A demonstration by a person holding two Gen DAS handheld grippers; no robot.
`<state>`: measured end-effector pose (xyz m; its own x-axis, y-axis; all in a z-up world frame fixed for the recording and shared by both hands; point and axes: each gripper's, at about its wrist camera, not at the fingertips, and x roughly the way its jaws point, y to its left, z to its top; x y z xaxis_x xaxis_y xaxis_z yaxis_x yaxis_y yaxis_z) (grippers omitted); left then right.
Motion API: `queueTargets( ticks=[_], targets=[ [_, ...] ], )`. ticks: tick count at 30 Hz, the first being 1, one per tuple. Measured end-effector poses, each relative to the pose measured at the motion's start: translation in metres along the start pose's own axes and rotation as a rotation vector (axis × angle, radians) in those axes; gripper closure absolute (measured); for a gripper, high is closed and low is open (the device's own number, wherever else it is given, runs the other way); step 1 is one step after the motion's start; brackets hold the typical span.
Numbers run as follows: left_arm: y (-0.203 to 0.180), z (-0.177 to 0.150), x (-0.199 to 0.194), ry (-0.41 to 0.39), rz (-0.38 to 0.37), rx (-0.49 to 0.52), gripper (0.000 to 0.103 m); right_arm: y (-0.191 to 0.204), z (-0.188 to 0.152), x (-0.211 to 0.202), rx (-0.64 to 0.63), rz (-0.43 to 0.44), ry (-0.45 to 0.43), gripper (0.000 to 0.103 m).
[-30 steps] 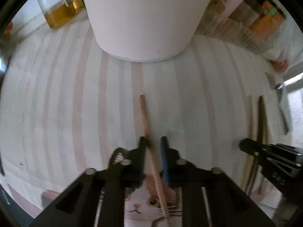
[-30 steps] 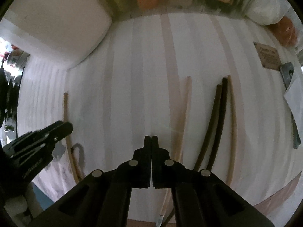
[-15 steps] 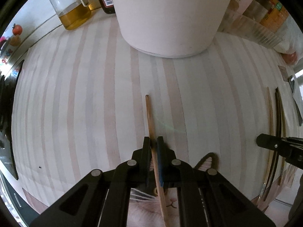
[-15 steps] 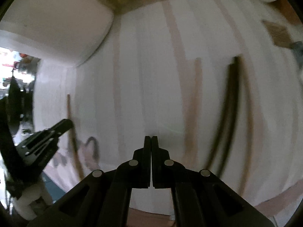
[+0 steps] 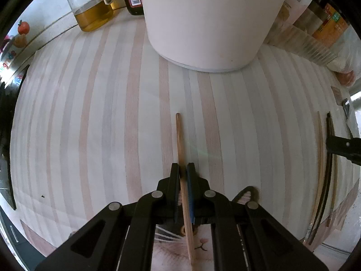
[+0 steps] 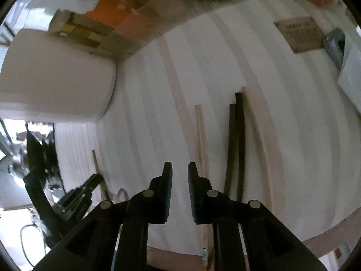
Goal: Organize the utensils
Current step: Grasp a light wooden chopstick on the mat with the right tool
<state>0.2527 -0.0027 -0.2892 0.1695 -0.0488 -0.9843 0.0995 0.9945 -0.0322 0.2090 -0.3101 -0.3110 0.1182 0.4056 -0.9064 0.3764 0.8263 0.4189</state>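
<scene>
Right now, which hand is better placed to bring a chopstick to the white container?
Left. The left gripper is already shut on a wooden chopstick pointing toward the white container. The right gripper is open and holds nothing.

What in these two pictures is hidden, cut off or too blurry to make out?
- Left wrist view: the white container has its top cut off by the frame, so its contents are unseen.
- Left wrist view: the wooden chopstick has its near end hidden under the left gripper.
- Right wrist view: the brown tag has print too blurred to read.
</scene>
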Motion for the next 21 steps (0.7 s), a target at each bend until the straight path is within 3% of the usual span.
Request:
queueTargets(
  ticks=[6,10,13,16,20,21],
  targets=[
    [0.007,-0.002,-0.002,0.001,-0.015,-0.011,0.098,-0.002,0.002,0.011,-0.036,-0.155,0.001,0.088],
    [0.008,-0.001,-0.004,0.002,-0.023,-0.014,0.098,0.005,0.001,0.011,-0.060,-0.186,0.002,0.086],
    [0.010,-0.001,-0.006,0.003,-0.028,-0.014,0.098,0.014,-0.002,0.015,-0.080,-0.182,0.005,0.071],
    [0.010,0.000,-0.005,0.003,-0.025,-0.011,0.098,0.020,-0.003,0.020,-0.098,-0.184,0.014,0.071],
    [0.005,-0.001,-0.003,0.001,-0.016,-0.012,0.098,0.039,-0.009,0.027,-0.183,-0.301,0.005,0.073],
    [0.004,-0.001,-0.003,-0.001,-0.013,-0.014,0.098,0.045,-0.012,0.029,-0.215,-0.348,-0.006,0.087]
  ],
)
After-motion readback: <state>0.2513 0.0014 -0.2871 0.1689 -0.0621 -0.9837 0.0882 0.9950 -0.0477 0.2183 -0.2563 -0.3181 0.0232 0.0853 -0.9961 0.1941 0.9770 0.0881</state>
